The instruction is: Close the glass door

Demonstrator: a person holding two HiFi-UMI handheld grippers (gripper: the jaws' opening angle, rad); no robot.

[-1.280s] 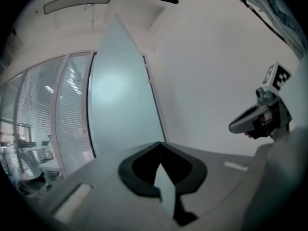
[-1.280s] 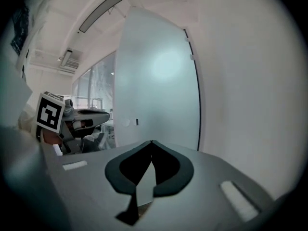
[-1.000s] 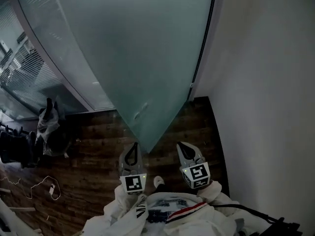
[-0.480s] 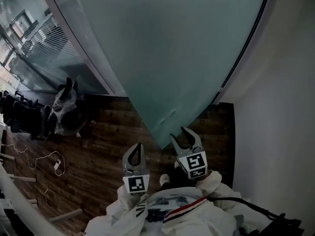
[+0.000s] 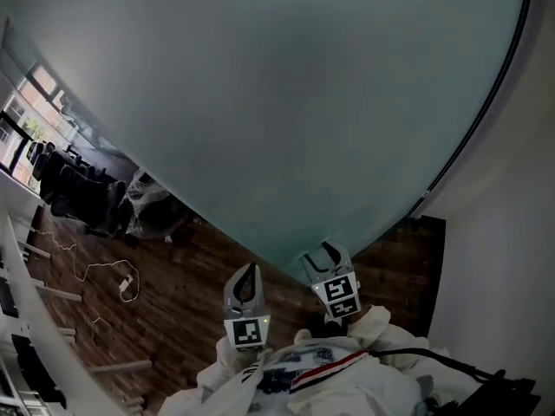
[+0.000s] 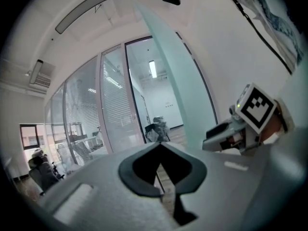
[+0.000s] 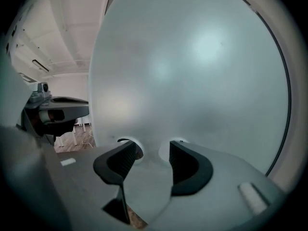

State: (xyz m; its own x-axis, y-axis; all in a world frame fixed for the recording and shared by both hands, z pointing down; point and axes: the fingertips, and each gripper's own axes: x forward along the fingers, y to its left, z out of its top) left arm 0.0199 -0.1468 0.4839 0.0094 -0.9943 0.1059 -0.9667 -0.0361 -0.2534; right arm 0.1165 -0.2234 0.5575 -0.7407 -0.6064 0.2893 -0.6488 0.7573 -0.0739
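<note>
- Glass door (image 5: 286,102): a frosted panel that fills most of the head view. It stands straight ahead of the person, with its lower corner coming down to just in front of the grippers. It hangs at an angle to the dark frame strip (image 5: 486,120) on the right, so I judge it not yet shut.
- White wall (image 5: 512,258): close on the right, leaving only a narrow gap beside the door's edge. A tool pushed too far that way could get pinched there.
- Wooden floor (image 5: 173,319): bare under the door's corner.
- Dark chairs (image 5: 74,193): well off to the left, out of the door's way.
- Right gripper (image 5: 319,254): jaws spread, holding nothing. Their tips are at the frosted face and seem to touch it. The glass is smooth, so a slanted push could make the tips skid off the lower edge, and a hard shove could slam the panel.
- Left gripper (image 5: 249,271): jaws closed tip to tip on nothing, held beside the right one and clear of the glass.
- White cable (image 5: 113,276): loose on the floor to the left, a trip risk only if the person steps that way.
</note>
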